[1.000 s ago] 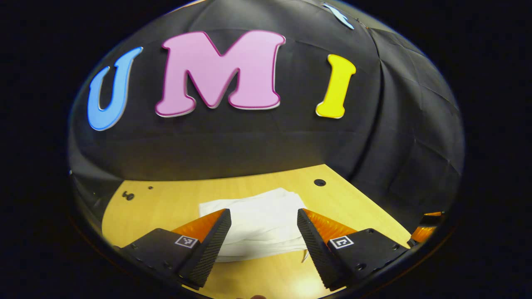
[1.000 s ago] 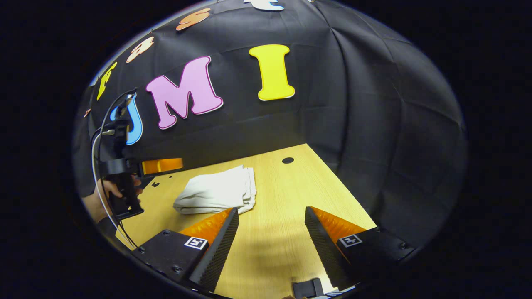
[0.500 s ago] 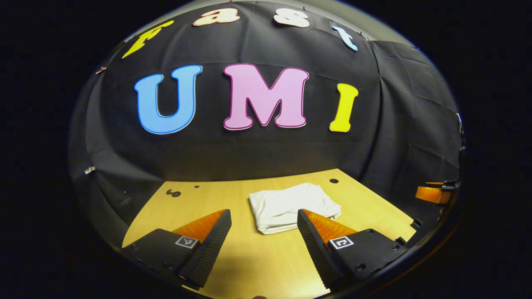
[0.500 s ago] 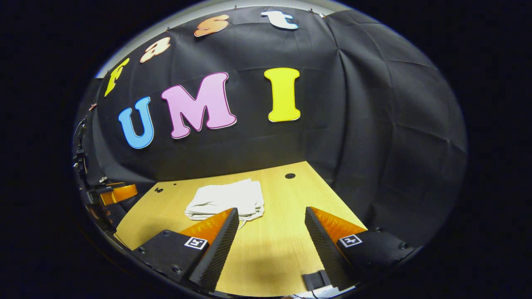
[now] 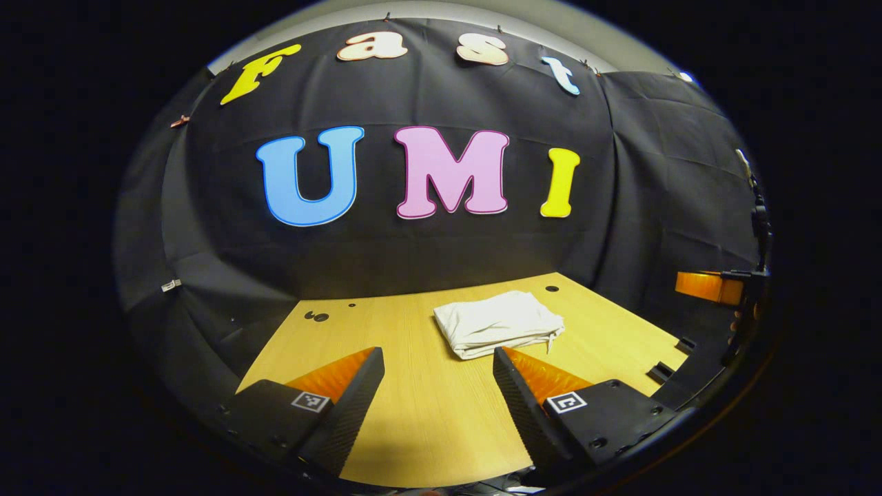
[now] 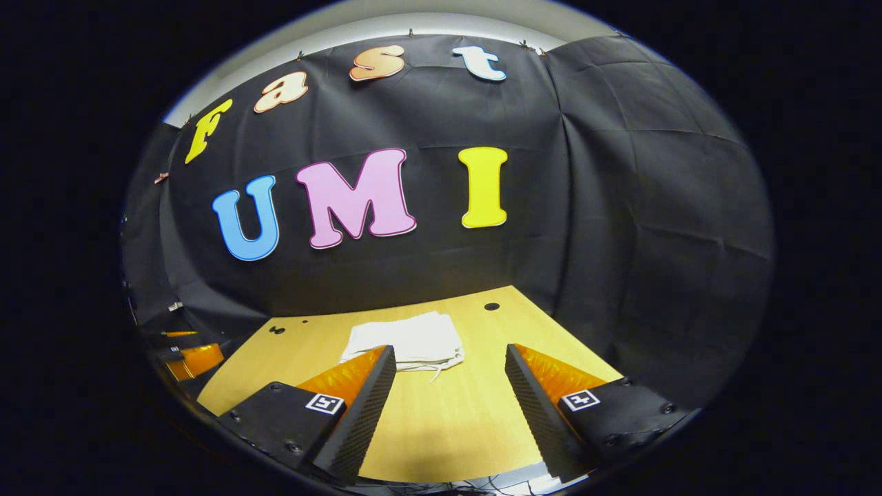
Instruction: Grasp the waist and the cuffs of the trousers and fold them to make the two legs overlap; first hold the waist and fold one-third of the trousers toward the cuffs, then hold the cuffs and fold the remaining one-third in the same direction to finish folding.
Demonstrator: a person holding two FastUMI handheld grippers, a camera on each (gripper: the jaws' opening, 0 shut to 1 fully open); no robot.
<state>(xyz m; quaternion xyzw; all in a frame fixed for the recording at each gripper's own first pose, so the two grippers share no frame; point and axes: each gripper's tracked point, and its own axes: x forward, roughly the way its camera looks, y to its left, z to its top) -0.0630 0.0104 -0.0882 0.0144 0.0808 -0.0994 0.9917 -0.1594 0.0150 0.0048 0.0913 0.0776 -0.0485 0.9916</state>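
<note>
The trousers (image 5: pixel 499 322) lie on the counter (image 5: pixel 413 413) as a compact white bundle, layered edges showing along the near side and a drawstring end trailing off the near right corner. By the look of it, both thirds are already folded in and the task is at or near its end.

From the left hand-held gripper (image 5: pixel 435 399), the bundle sits ahead at about 1 o'clock, well apart from the fingertips, its long axis running roughly 10 to 4. That gripper's jaws stand wide with nothing between them.

In the right gripper view, the trousers (image 6: pixel 406 339) lie at about 11 o'clock from the right hand-held gripper (image 6: pixel 448 406), partly behind its left finger. This one is also wide and empty.

I judge the 2 about equally far off, so any tidying touch could fall to either, each reaching forward and inward.
</note>
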